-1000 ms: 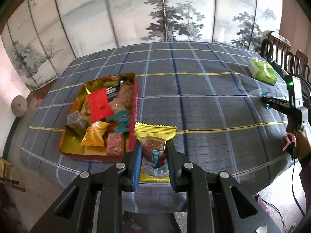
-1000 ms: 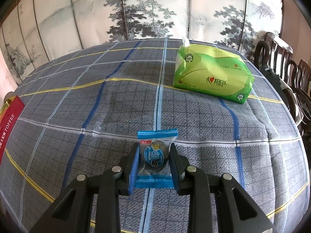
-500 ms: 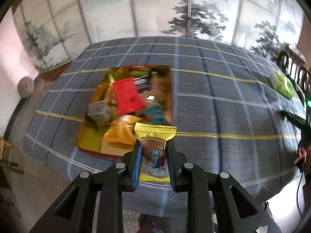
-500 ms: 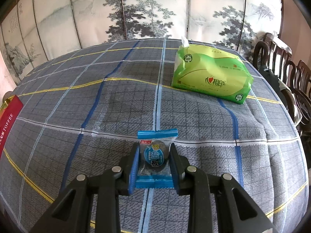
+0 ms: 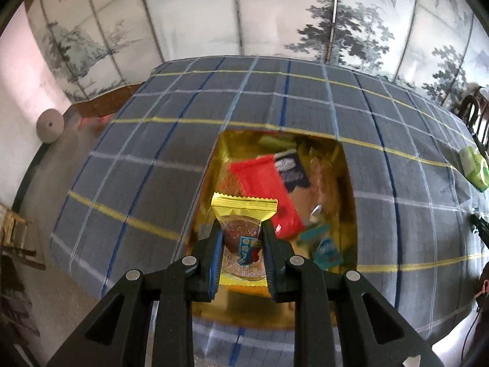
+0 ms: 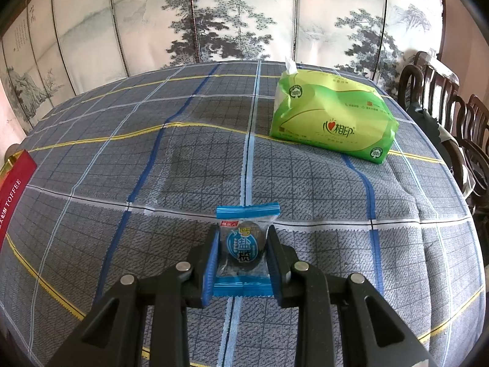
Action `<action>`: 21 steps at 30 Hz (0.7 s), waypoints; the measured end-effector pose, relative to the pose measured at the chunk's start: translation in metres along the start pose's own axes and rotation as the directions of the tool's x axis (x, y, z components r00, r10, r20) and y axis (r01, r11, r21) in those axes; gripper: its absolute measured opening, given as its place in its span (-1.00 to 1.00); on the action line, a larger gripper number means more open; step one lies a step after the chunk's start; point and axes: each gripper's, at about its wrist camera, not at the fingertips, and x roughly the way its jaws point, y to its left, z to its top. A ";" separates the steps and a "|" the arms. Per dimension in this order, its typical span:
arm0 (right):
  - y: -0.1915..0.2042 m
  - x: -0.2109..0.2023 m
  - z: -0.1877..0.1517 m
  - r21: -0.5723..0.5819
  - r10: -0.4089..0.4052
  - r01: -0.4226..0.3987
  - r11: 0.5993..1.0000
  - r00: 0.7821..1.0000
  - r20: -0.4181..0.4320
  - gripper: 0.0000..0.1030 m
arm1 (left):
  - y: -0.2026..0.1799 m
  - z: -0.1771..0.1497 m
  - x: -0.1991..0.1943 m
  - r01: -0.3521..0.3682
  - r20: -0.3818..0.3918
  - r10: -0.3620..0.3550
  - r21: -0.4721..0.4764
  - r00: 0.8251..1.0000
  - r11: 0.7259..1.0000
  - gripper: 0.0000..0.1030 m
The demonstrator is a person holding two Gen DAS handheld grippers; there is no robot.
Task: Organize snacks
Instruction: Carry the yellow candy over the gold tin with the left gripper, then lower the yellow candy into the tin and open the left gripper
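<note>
Black fingers (image 5: pixel 214 253), blue pads (image 6: pixel 210 263), silver screws (image 6: pixel 183 266)

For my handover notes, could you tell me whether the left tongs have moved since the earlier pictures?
Yes. The left tongs, shut on the yellow snack packet, have travelled left until over the gold snack tin.

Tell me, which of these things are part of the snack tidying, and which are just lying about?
Part of the job:
- yellow snack packet, clamped in the left gripper
- blue snack packet, clamped in the right gripper
- gold toffee tin holding a red packet

Just lying about:
- green tissue pack
- wooden chairs
- painted folding screen
</note>
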 end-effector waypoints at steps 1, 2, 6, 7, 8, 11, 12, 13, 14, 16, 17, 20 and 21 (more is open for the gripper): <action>-0.001 0.000 0.000 0.000 0.000 0.000 1.000 1.000 0.000 -0.43 | -0.003 0.006 0.003 0.010 -0.001 -0.010 0.008 1.000 1.000 -0.59; -0.001 0.000 0.000 0.001 0.001 -0.001 1.000 1.000 0.000 -0.43 | -0.005 0.011 0.007 0.013 -0.002 -0.013 0.014 1.000 1.000 -0.59; -0.001 0.000 0.000 -0.002 -0.002 0.002 1.000 1.000 -0.001 -0.43 | -0.014 0.041 0.028 0.018 -0.003 -0.018 0.050 1.000 0.999 -0.59; -0.002 0.000 0.000 -0.002 -0.002 0.002 1.000 1.000 0.000 -0.43 | -0.015 0.048 0.034 0.017 -0.005 -0.017 0.050 1.000 0.999 -0.59; -0.001 0.000 0.000 -0.002 -0.001 0.001 1.000 1.000 0.000 -0.43 | -0.014 0.054 0.040 0.020 -0.011 -0.020 0.047 1.000 0.999 -0.59; -0.001 0.000 0.000 -0.002 -0.001 0.001 1.000 1.000 -0.001 -0.43 | -0.013 0.073 0.059 0.023 -0.039 -0.022 0.034 0.999 0.999 -0.59; -0.001 0.000 0.000 -0.002 -0.001 0.001 1.000 1.000 -0.001 -0.43 | -0.012 0.077 0.064 0.017 -0.042 -0.016 0.033 0.999 0.999 -0.59; -0.001 0.000 0.000 -0.002 -0.002 0.002 1.000 1.000 -0.001 -0.43 | -0.012 0.081 0.069 0.009 -0.045 -0.008 0.030 0.999 0.999 -0.59; -0.002 0.000 0.000 -0.002 -0.002 0.002 1.000 1.000 -0.001 -0.43 | -0.010 0.084 0.075 0.002 -0.051 -0.001 0.026 0.999 1.000 -0.59; -0.002 0.000 0.000 -0.002 -0.002 0.002 1.000 1.000 -0.001 -0.43 | -0.007 0.091 0.089 -0.009 -0.073 0.010 0.019 0.997 1.000 -0.59; -0.001 0.000 0.000 -0.002 -0.002 0.002 1.000 1.000 -0.001 -0.43 | -0.005 0.093 0.094 -0.018 -0.081 0.019 0.015 0.997 1.000 -0.59; -0.001 0.000 0.000 -0.002 -0.002 0.002 1.000 1.000 -0.001 -0.43 | -0.001 0.095 0.110 -0.030 -0.106 0.031 0.005 0.994 1.000 -0.59; -0.001 0.000 0.000 -0.002 -0.001 0.001 1.000 1.000 -0.001 -0.43 | 0.000 0.095 0.114 -0.028 -0.111 0.028 -0.001 0.993 1.000 -0.59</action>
